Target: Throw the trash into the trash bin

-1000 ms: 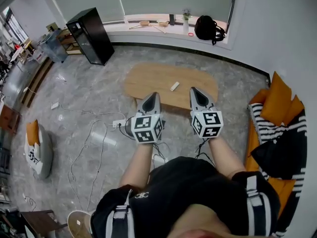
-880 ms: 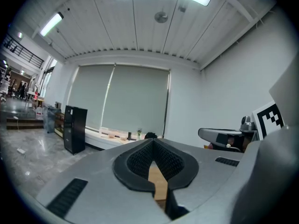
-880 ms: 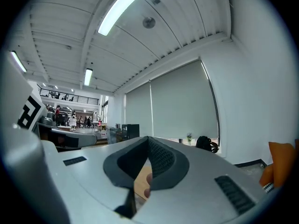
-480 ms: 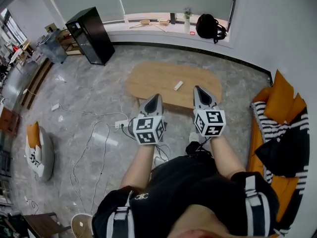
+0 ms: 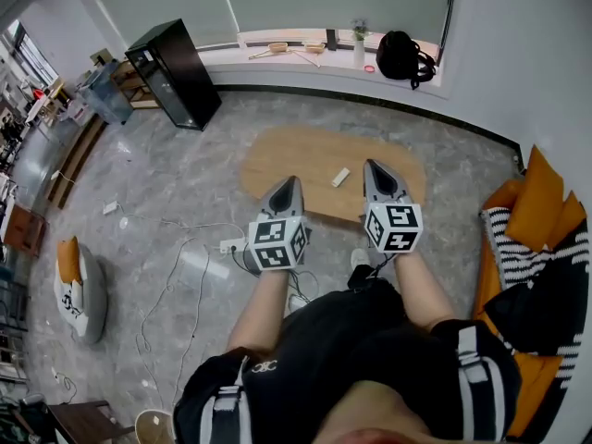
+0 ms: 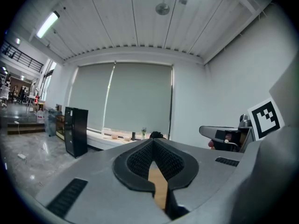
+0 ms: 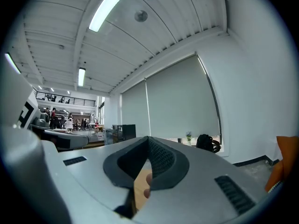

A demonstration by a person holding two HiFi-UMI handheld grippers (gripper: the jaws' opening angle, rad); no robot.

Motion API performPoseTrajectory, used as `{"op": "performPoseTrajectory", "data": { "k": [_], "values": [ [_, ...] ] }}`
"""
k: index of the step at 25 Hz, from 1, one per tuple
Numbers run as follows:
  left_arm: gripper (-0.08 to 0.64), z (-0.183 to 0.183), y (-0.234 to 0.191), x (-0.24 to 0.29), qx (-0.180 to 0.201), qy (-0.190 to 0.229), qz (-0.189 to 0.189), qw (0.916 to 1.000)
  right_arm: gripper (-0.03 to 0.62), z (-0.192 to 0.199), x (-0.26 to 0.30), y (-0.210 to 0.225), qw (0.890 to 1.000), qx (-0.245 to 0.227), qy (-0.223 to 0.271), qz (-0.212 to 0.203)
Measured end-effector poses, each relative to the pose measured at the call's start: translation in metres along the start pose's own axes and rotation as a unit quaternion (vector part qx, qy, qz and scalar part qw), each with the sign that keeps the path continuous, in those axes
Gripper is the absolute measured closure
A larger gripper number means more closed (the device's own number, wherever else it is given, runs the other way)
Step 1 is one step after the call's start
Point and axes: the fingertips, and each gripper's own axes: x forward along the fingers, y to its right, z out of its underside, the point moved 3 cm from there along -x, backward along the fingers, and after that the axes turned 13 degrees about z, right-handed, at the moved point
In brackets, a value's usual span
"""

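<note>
A small white piece of trash [image 5: 340, 176] lies on the oval wooden table [image 5: 296, 151]. No trash bin that I can name shows in any view. My left gripper [image 5: 288, 184] hovers over the table's near edge, left of the trash, its jaws meeting in a point with nothing between them. My right gripper [image 5: 374, 166] is held beside the trash on its right, also shut and empty. In the left gripper view the left gripper [image 6: 153, 143] has its pads touching at the tips, with tabletop below. The right gripper view shows the right gripper [image 7: 148, 139] the same way.
A black cabinet [image 5: 174, 74] stands at the back left and a black backpack [image 5: 408, 58] sits on the window sill. A sofa with orange cushions [image 5: 536, 202] lines the right wall. Cables and a power strip [image 5: 231, 245] lie on the floor, and a grey floor cushion [image 5: 79, 289] is far left.
The person has stepped forward, and both grippers have come closer to the table and the white trash. Both stay shut.
</note>
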Motion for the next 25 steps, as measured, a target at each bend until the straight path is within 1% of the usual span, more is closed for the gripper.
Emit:
{"op": "performPoseTrajectory", "data": {
  "k": [6,16,21,25],
  "values": [
    [0.547,-0.012,-0.03,0.077,-0.01,-0.005,-0.019,0.9998,0.586,0.001,0.084,0.028,1.0,0.002,-0.018,-0.016],
    [0.548,-0.032,-0.078,0.2,-0.013,-0.019,-0.05,0.9985,0.586,0.004,0.217,0.073,0.998,0.001,-0.047,-0.04],
    [0.548,-0.027,-0.096,0.233,-0.027,-0.028,-0.071,0.9968,0.586,0.014,0.259,0.085,0.996,-0.003,-0.07,-0.054],
    [0.548,-0.015,-0.113,0.243,-0.042,-0.043,-0.079,0.995,0.586,0.023,0.281,0.081,0.995,0.001,-0.087,-0.058]
  ]
}}
